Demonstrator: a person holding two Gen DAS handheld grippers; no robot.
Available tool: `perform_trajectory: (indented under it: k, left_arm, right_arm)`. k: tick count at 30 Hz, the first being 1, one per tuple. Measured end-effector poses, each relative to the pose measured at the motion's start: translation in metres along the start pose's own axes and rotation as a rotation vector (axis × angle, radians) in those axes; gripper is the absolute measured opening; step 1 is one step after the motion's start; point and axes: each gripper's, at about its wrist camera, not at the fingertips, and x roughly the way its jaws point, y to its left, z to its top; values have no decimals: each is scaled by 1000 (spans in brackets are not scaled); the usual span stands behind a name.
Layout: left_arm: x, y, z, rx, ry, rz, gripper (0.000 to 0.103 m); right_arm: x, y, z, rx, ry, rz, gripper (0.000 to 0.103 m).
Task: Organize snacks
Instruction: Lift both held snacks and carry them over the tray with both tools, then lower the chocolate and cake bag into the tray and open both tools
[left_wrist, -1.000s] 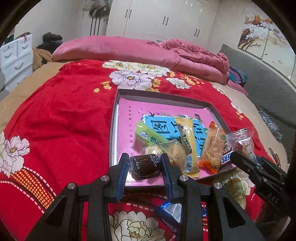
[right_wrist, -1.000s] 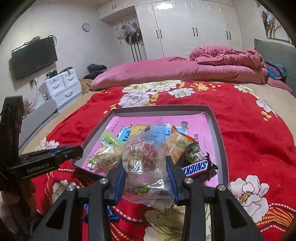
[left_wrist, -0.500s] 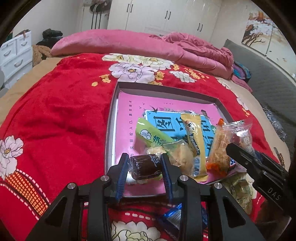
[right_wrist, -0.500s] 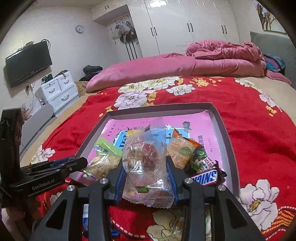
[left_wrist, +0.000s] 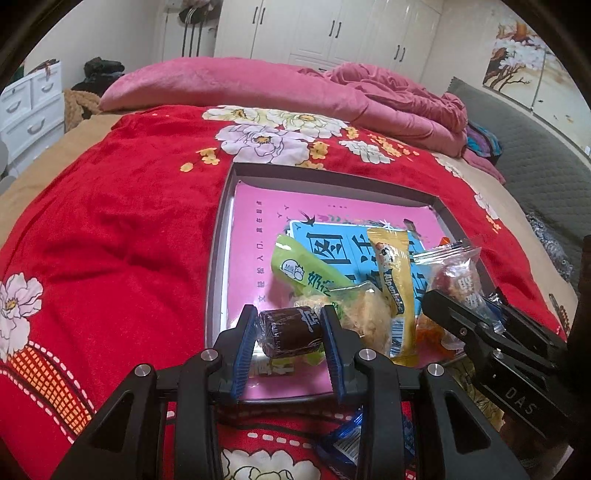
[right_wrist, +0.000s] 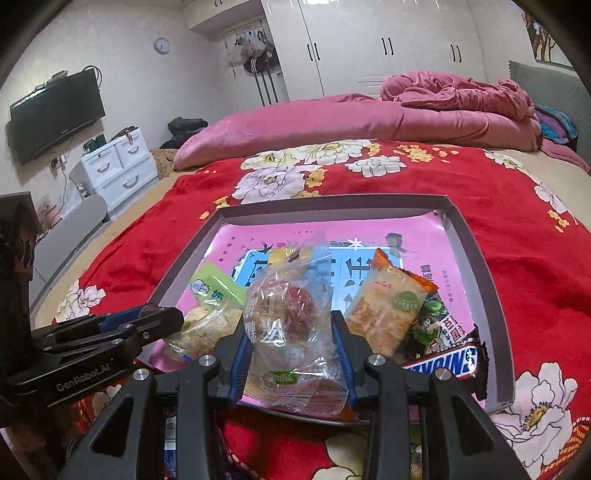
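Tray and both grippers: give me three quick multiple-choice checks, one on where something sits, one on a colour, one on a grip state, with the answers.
1. Where does the Snickers bar lie?
A. in the tray's near right corner
B. on the red blanket outside the tray
C. on the pink pillow

2. What colour is the tray floor?
A. white
B. pink
C. black

3. What is between the left gripper fingers?
A. nothing
B. a yellow stick pack
C. a dark brown wrapped snack

Answers:
1 A, the bar rests against the tray's right wall at the near end in the right wrist view.
2 B, the bare floor behind the snacks is pink.
3 C, the dark brown wrapped snack sits clamped between both blue pads, while the right gripper holds a clear bag.
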Motion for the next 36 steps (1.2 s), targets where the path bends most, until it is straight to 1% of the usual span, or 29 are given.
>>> perform_trajectory:
  k: [18, 20, 22, 26, 28, 32, 36]
  left_arm:
    - [0, 1, 2, -9, -6, 2, 36]
    - [-2, 2, 2, -11, -9, 1, 36]
    - [-2, 3, 2, -11, -10, 0, 37]
    - [-3, 3, 2, -15, -14, 1, 37]
    - [-4, 4, 2, -17, -16, 1, 37]
    - [-5, 5, 3, -22, -20, 0, 41]
    - [-9, 6, 3, -22, -34, 0, 51]
  right_arm:
    - [1, -7, 0, 18, 11, -13, 42]
    - [-1, -7, 0, 19, 6, -13, 43]
    - [-3, -8, 0, 21, 0, -14, 47]
    - [-7, -10, 1, 26, -12, -13, 49]
    - [-9, -11, 1, 27, -16, -14, 51]
    - [-16, -13, 2, 24, -36, -17, 54]
    - [-23, -17, 3, 29, -56, -24, 60]
